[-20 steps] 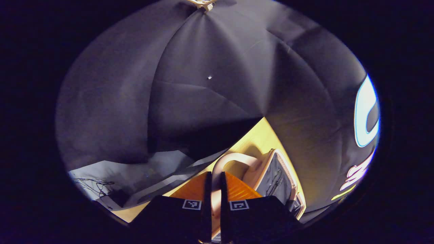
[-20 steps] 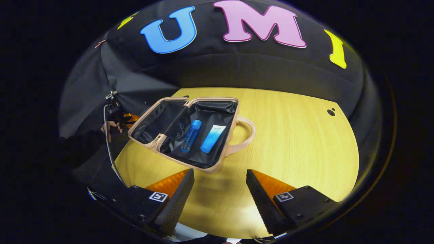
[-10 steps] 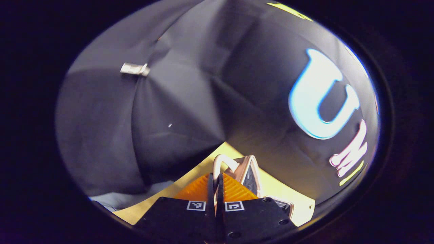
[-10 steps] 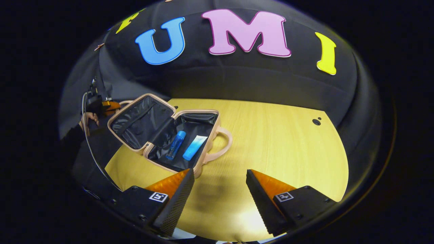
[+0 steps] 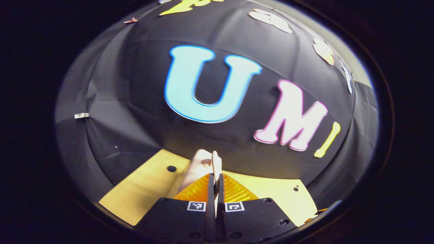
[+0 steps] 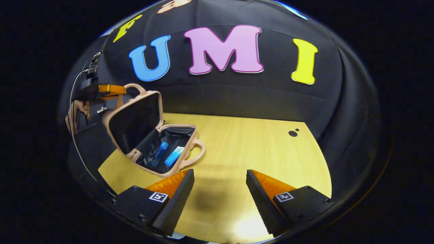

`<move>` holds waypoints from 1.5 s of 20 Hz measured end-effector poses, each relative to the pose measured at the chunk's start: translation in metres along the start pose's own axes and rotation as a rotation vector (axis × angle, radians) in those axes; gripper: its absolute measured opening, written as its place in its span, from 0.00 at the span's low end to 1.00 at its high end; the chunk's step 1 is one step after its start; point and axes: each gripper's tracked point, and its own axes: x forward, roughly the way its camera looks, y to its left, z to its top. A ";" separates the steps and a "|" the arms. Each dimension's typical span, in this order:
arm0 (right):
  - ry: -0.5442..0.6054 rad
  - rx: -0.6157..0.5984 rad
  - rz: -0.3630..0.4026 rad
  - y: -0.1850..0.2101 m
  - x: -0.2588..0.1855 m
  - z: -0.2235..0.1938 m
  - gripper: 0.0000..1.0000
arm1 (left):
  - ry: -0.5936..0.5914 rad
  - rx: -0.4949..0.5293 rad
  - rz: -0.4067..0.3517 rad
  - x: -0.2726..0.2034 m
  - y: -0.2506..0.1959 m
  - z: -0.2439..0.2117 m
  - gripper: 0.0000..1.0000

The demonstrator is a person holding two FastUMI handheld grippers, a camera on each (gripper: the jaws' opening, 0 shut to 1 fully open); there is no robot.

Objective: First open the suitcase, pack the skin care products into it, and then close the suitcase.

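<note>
Packing looked done — a blue bottle (image 6: 159,153) and blue tube (image 6: 174,156) lay inside the open suitcase (image 6: 169,144) on the table (image 6: 244,152). The left gripper (image 5: 214,176) pinched the lid handle (image 6: 135,88) (lid near upright), leaving only the closing; the right gripper (image 6: 219,189) hovered wide apart — holding nothing.

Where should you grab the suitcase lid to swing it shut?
Best by the handle on the top edge of the raised lid, coming from the hinge-free outer side. It is a thin loop, farthest from the hinge. The left hand-held gripper already pinches it; the right hand-held gripper hangs open over the table.
</note>
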 end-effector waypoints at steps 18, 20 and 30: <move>-0.178 -0.005 -0.067 -0.061 -0.034 0.041 0.98 | 0.136 0.191 -0.139 0.020 -0.164 -0.165 0.36; -0.225 -0.003 -0.064 -0.051 -0.042 0.063 0.98 | 0.047 0.212 -0.170 -0.020 -0.178 -0.127 0.61; -0.503 0.045 -0.024 0.013 -0.113 0.157 0.97 | -0.314 0.231 -0.042 -0.170 -0.158 0.007 0.98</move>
